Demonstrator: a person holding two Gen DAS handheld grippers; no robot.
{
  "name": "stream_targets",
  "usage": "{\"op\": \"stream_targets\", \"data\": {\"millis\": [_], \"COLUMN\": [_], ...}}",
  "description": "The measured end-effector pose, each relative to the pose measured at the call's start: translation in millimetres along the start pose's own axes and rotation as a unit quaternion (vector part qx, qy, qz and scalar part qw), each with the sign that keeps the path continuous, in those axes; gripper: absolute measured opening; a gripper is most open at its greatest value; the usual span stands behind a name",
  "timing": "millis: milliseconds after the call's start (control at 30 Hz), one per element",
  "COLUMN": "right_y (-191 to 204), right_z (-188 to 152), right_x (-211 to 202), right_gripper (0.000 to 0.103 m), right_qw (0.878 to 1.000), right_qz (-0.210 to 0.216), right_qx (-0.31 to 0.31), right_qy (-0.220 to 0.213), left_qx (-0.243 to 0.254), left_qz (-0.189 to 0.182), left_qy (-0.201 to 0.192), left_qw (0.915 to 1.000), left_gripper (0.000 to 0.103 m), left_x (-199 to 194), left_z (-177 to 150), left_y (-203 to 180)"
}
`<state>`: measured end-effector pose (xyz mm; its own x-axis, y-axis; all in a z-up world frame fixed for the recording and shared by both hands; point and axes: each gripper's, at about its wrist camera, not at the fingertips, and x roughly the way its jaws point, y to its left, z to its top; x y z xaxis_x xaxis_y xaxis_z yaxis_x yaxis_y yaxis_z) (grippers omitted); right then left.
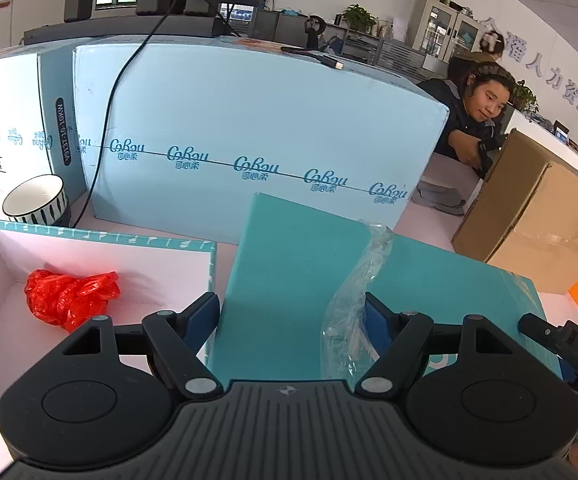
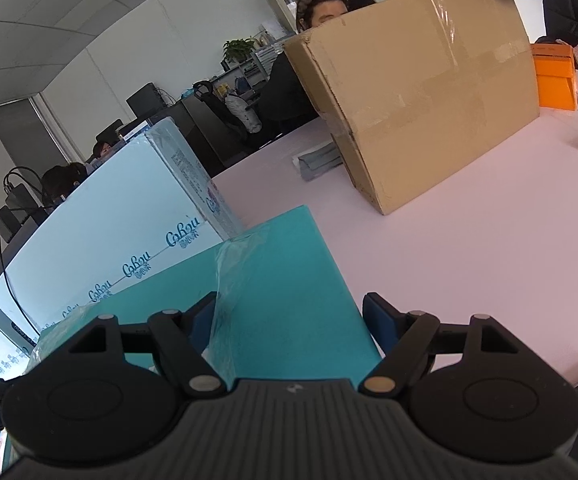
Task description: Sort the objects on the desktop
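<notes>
A teal box lid (image 1: pixel 297 280) lies flat on the pink table, with a crumpled clear plastic bag (image 1: pixel 353 288) on it. My left gripper (image 1: pixel 293 316) is open above the lid's near edge, its right finger beside the bag. To its left stands an open teal box (image 1: pixel 89 240) with a red plastic bag (image 1: pixel 69 296) inside. In the right wrist view my right gripper (image 2: pixel 289 320) is open over the same lid (image 2: pixel 289 280), the clear bag (image 2: pixel 233 264) by its left finger. The right gripper's body shows at the left wrist view's right edge (image 1: pixel 569 344).
A large light-blue carton (image 1: pixel 249 128) stands behind the lid, with a black cable over it. A striped bowl (image 1: pixel 35 200) sits at far left. A brown cardboard box (image 2: pixel 421 92) stands at right, orange boxes (image 2: pixel 555 76) beyond. People sit behind the table.
</notes>
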<state>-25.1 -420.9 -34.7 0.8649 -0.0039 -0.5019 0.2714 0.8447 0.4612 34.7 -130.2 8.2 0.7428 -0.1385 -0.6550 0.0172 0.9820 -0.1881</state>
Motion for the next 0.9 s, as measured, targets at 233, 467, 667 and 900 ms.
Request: {"op": "stream_targets", "data": {"millis": [233, 467, 667, 900], "right_y": [8, 19, 27, 36], "right_z": [-3, -8, -12, -15], "right_x": [7, 17, 22, 29], "right_gripper": [0.079, 0.079, 0.079, 0.079], "right_qw": [1.0, 1.0, 1.0, 0.999], "right_qz": [0.007, 0.011, 0.017, 0.024], "right_qx": [-0.002, -0.005, -0.006, -0.01], "right_qy": [0.006, 0.014, 0.019, 0.024], "left_qx": [-0.005, -0.012, -0.016, -0.023], "left_qz": [0.009, 0.02, 0.029, 0.037], "left_qy": [0.0, 0.002, 0.002, 0.001], "left_qw": [0.9999, 0.9997, 0.9995, 0.9991], "left_gripper": [0.071, 0.071, 0.071, 0.071], "left_x": [1, 4, 5, 5], "left_z": [3, 5, 7, 10], "left_y": [11, 24, 33, 44]}}
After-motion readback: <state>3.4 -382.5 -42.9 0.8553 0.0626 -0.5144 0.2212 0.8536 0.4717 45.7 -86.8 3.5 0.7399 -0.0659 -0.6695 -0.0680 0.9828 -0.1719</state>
